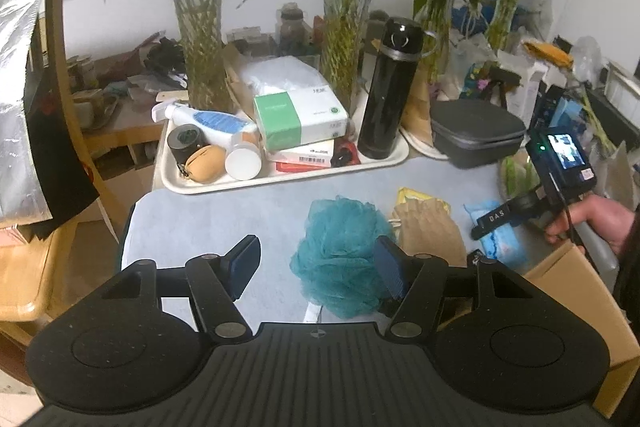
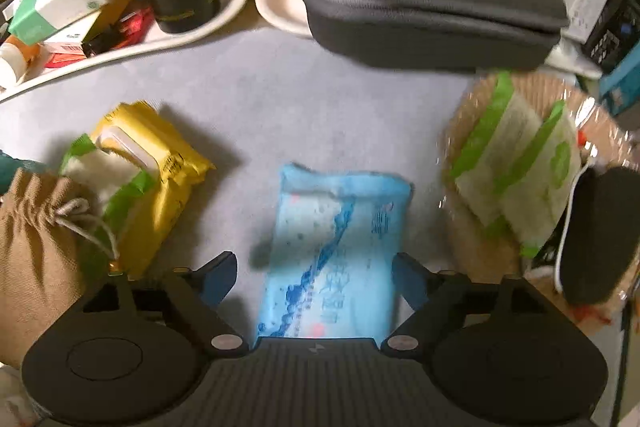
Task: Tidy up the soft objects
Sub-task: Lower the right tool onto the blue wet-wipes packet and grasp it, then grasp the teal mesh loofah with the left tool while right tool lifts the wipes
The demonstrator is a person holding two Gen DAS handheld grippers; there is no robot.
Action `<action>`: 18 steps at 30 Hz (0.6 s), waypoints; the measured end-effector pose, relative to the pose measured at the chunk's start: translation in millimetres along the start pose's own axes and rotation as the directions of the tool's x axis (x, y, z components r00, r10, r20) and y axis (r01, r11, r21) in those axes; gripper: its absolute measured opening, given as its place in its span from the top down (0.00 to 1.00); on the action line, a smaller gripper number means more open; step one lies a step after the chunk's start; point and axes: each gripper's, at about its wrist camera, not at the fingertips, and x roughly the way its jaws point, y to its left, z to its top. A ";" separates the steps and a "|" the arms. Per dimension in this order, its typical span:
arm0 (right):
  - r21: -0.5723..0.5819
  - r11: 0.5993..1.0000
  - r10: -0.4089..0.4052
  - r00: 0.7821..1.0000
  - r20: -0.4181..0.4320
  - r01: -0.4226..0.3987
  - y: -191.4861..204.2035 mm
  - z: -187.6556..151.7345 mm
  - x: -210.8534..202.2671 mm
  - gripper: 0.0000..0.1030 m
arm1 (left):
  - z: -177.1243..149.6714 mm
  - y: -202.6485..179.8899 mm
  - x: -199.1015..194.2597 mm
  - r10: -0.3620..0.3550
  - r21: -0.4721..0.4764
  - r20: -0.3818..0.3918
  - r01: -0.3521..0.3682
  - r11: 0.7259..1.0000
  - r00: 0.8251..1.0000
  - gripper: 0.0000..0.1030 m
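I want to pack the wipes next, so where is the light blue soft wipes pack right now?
The light blue soft wipes pack lies on the grey table mat, low centre in the right wrist view, between the right gripper's open jaws.

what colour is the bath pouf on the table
Teal blue-green; the bath pouf shows best in the left wrist view.

A lived-in home corner: a desk [image 1: 224, 215] under a pale blue cloth, crowded at 12 o'clock with tall glass vases of green bamboo [image 1: 204, 39], a cream plastic tray [image 1: 280, 179] of toiletries and boxes, and a black cylindrical thermos flask [image 1: 386, 91].
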 end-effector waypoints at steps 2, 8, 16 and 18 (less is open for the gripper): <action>-0.011 1.000 -0.027 1.000 0.010 0.027 0.3 -2.9 0.4 0.29 | 4.4 -0.2 4.0 -0.003 0.012 -0.005 0.003 1.000 1.000 0.40; 0.004 1.000 0.012 1.000 0.028 -0.013 -1.4 -9.6 -6.8 0.38 | 13.1 3.2 23.2 -0.019 0.019 -0.059 0.020 1.000 0.998 0.40; -0.006 0.998 0.070 0.994 0.078 -0.070 0.2 -11.7 -27.1 0.41 | 21.8 3.3 62.3 -0.062 0.076 -0.145 0.074 0.994 0.987 0.40; -0.010 0.997 0.083 0.991 0.104 -0.082 -0.7 -12.9 -37.8 0.41 | 23.5 2.6 73.3 -0.097 0.090 -0.167 0.113 0.990 0.981 0.40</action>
